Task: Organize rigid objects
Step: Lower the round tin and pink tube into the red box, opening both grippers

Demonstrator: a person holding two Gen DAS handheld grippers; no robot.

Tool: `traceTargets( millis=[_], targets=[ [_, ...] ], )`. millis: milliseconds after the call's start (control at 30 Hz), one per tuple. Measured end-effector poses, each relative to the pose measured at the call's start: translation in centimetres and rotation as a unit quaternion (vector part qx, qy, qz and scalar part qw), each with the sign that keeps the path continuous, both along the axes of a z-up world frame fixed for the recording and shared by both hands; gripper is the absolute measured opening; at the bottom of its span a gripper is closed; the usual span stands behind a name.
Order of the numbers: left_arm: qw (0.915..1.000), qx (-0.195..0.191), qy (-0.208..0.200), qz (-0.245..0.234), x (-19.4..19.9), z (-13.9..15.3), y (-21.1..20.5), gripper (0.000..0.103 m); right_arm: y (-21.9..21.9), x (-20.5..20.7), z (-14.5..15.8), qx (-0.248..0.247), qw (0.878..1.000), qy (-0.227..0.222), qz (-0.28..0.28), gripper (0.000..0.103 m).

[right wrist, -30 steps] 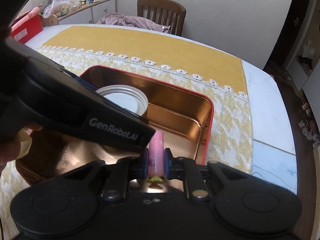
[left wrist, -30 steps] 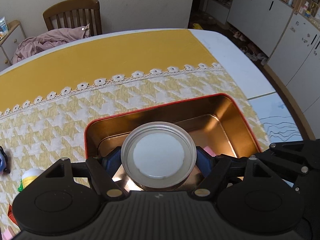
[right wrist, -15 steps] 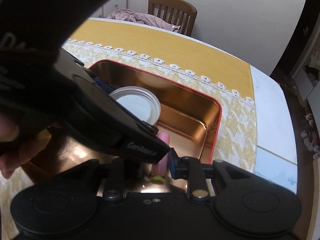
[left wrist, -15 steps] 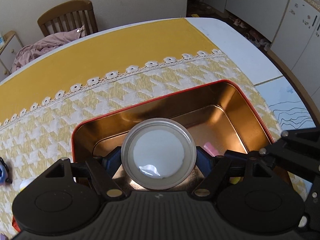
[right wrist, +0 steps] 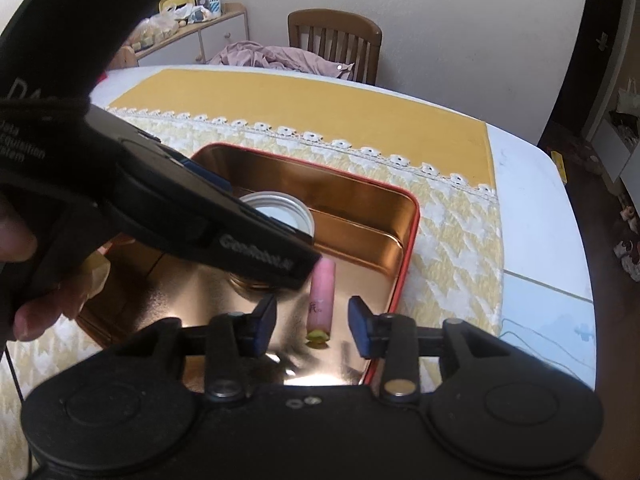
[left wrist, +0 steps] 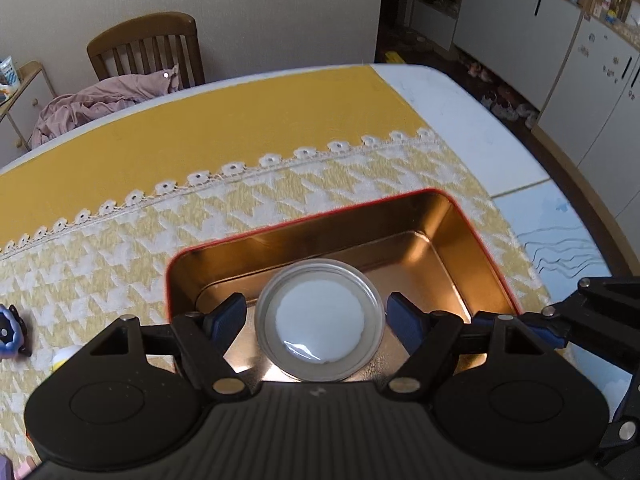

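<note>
A round jar with a silver-rimmed white lid (left wrist: pixel 320 320) stands in the red-edged golden tin (left wrist: pixel 444 216). My left gripper (left wrist: pixel 318 320) is open, its blue pads apart on both sides of the lid. In the right wrist view the jar's lid (right wrist: pixel 280 210) shows partly behind the left gripper's body. A pink tube (right wrist: pixel 321 298) with a green end lies on the floor of the tin (right wrist: pixel 406 264). My right gripper (right wrist: pixel 312 322) is open, its pads apart on either side of the tube.
The tin sits on a yellow and white houndstooth cloth (left wrist: pixel 120 256) on the table. A small blue and black toy (left wrist: pixel 10 332) and a pale yellow object (left wrist: pixel 64 356) lie to the tin's left. A wooden chair (left wrist: pixel 148 52) with pink cloth stands behind the table.
Both grippers have opened. The left one has let go of the jar and the right one has let go of the pink tube; both things now rest in the tin.
</note>
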State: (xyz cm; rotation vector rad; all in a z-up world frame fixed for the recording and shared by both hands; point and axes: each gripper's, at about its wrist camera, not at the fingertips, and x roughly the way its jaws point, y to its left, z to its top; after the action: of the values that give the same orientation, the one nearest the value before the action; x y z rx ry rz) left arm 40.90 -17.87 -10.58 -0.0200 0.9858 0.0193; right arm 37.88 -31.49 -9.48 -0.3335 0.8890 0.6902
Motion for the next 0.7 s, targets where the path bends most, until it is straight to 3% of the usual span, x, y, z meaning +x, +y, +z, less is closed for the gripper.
traceTargets(
  millis=[533, 700],
  targets=[
    [0.9951, -0.046, -0.078, 0.04, -7.0, 5.2, 2.6, 0.077, -0.6, -1.8, 2.8, 0.053, 0.998, 0.009, -0.031, 0.053],
    [0.9931, -0.053, -0.1, 0.032, -9.9, 6.4, 3.7, 0.077, -0.5, -2.9, 3.9, 0.068, 0.997, 0.002, -0.034, 0.066]
  ],
)
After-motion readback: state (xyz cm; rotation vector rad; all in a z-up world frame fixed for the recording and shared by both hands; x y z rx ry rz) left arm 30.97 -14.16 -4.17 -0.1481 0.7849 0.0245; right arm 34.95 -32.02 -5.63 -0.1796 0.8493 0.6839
